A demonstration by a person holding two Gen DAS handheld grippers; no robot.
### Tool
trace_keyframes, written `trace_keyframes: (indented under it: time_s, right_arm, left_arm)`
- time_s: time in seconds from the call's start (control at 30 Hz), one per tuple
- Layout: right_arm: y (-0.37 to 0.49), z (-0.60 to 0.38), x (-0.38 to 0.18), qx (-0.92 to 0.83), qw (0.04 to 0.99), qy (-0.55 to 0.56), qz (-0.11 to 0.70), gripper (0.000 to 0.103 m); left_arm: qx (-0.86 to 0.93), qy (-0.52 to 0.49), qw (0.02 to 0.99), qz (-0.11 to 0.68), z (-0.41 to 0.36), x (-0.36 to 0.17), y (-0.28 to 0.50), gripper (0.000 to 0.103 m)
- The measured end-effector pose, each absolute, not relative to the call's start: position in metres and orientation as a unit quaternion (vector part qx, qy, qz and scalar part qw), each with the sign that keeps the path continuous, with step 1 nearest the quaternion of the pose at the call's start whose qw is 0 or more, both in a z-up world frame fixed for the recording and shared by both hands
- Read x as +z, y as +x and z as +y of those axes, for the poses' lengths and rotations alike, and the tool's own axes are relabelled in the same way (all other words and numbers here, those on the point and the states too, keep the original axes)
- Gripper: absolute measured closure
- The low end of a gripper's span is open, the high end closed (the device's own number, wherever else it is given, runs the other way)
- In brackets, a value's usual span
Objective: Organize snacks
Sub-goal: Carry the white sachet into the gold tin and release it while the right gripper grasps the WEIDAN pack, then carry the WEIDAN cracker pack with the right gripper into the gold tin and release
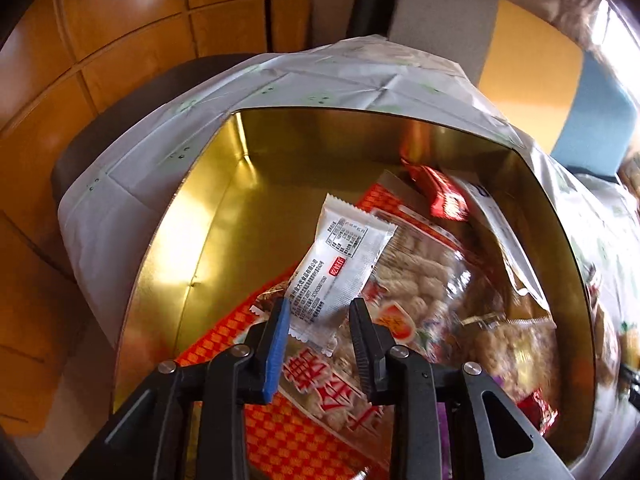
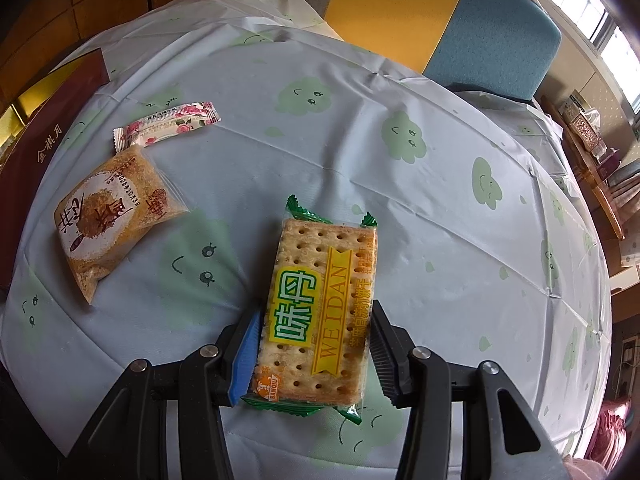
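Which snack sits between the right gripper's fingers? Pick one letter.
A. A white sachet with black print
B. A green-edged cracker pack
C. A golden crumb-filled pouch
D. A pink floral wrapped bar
B: in the right wrist view the green-edged cracker pack lies between the right gripper fingers, while the pink floral bar and golden pouch lie apart on the tablecloth.

Three table snacks (image 2: 316,308); one tin (image 1: 208,216)
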State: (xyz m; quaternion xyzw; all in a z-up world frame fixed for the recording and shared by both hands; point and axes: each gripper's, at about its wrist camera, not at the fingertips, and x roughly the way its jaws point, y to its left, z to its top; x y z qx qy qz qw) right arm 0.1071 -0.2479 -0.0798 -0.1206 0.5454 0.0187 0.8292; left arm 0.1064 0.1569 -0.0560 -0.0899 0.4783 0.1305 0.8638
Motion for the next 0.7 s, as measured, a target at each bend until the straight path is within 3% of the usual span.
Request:
trace_keyframes:
  time_s: [0.4, 0.57, 0.7]
  right_arm:
    - [0.106, -0.249, -0.079, 0.018, 0.83, -0.116, 0.545, 0.053]
    - [0.107, -0.251, -0.079, 0.016, 0.83, -0.109, 0.547, 0.052]
    - [0.107, -0.25, -0.079, 0.015, 0.831, -0.115, 0.544, 0.053]
  left_arm:
    - [0.162, -0.077, 0.87, 0.459, 0.14, -0.04, 0.08, 0.072]
    - [0.161, -0.081, 0.878, 0.444, 0.13, -0.029, 0.066, 0.068]
    - [0.156, -0.072, 0.884, 0.434, 0.122, -0.022, 0.06, 0.058]
